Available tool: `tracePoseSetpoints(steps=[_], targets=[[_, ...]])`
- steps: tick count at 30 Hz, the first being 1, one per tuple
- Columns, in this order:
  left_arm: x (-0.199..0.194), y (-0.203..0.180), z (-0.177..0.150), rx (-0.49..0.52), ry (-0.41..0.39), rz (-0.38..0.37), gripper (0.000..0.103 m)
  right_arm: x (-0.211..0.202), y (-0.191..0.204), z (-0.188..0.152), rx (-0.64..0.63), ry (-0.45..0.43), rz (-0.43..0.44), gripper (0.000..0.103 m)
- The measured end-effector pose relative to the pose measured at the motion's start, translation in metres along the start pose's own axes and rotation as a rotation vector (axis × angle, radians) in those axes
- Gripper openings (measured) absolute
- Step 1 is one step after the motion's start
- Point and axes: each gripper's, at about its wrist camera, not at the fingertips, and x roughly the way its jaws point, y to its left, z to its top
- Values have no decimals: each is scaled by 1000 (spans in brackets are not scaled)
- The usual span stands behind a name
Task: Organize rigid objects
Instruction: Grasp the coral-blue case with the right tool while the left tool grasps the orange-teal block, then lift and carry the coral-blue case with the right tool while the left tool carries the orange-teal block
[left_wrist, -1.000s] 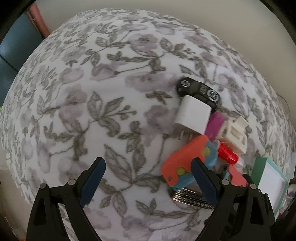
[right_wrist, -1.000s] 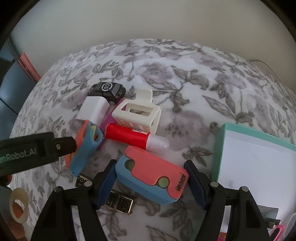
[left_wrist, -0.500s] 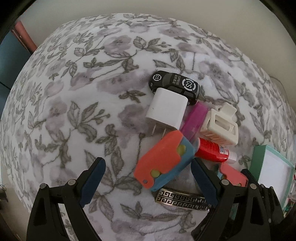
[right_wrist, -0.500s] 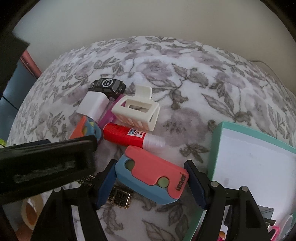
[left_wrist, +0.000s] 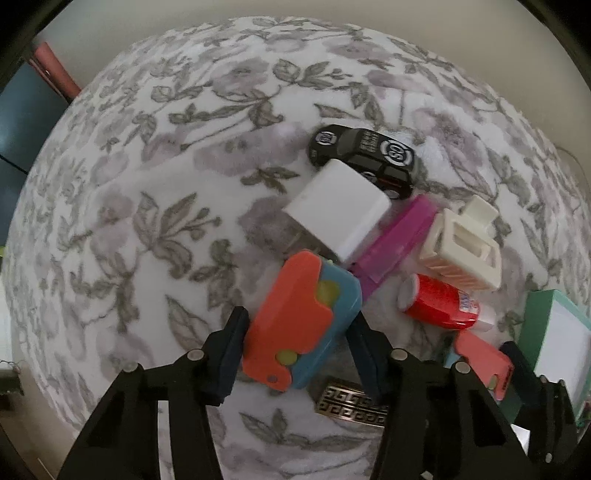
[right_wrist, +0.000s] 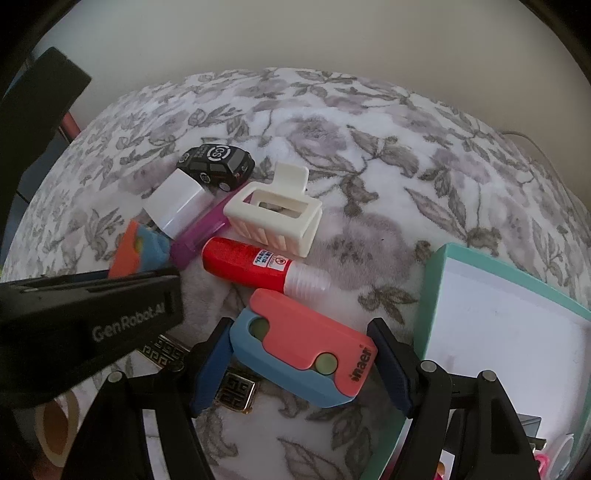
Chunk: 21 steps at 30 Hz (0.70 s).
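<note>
My left gripper is closed against the sides of an orange and blue cutter on the floral cloth. My right gripper grips a second orange and blue cutter. Beside them lie a red glue bottle, a cream hair claw, a purple stick, a white charger, a black toy car and a gold patterned clip. The same pile shows in the left wrist view: charger, car, claw, glue.
A teal box with a white inside stands at the right, holding small items in its near corner. A tape roll lies at the lower left. The left gripper's black body crosses the right wrist view. A wall is behind the cloth.
My left gripper has moved right and forward onto the orange and blue cutter and its fingers have closed in on it. My right gripper has kept its hold on the other cutter.
</note>
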Motion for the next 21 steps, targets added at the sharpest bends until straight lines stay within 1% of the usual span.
tracePoseSetpoints(steps=[4,9,12,14,15,17,18,21], targets=[[-3,17,1,-30,3,-11,55,1,2,0,-16,0,-17,75],[-9,27,3,-60,-15,10,54,1,3,0,-16,12,-19,75],[-18,36,5,-82,-39,5,49,-3,-4,1,38,26,32,75],[-25,41,6,-88,-55,5,46,-6,-8,1,52,26,49,75],[-28,43,6,-91,-62,1,36,-7,-8,1,55,26,56,75],[-35,46,7,-105,-74,-13,35,-9,-9,1,60,26,68,75],[-37,45,7,-102,-78,-7,32,-10,-9,1,60,26,71,75],[-37,42,6,-89,-74,2,32,-13,-10,0,67,26,85,75]])
